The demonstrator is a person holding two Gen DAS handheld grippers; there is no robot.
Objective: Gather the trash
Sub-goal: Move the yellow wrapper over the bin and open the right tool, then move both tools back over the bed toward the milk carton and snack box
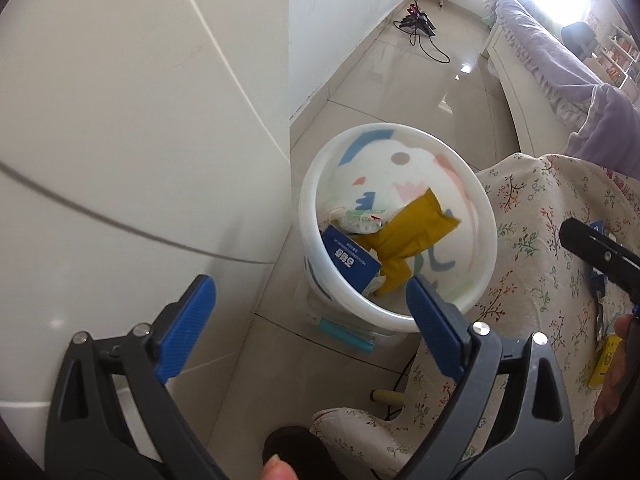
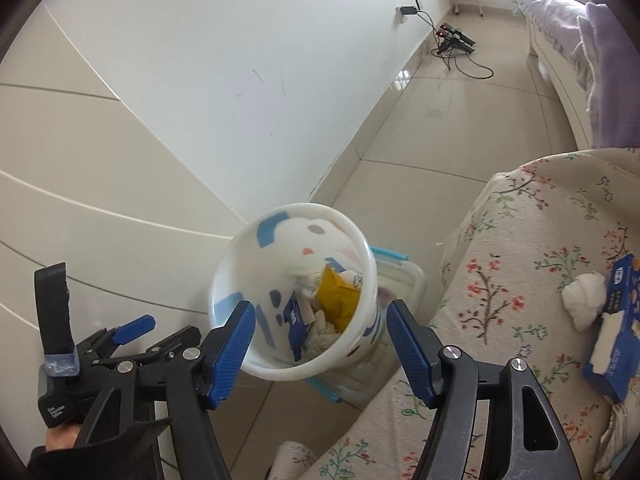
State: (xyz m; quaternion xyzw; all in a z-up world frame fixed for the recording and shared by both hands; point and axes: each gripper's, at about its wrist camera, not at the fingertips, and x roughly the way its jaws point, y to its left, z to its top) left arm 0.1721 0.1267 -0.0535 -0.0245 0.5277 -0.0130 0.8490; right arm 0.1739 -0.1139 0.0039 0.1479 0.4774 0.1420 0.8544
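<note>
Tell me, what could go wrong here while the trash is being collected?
The white bin stands on a clear lidded box, so a bump from either open hand-held gripper, left or right, might tip it. The yellow wrapper leans high against the wall and may get knocked out. The tissue and blue box could slide off the sofa.
</note>
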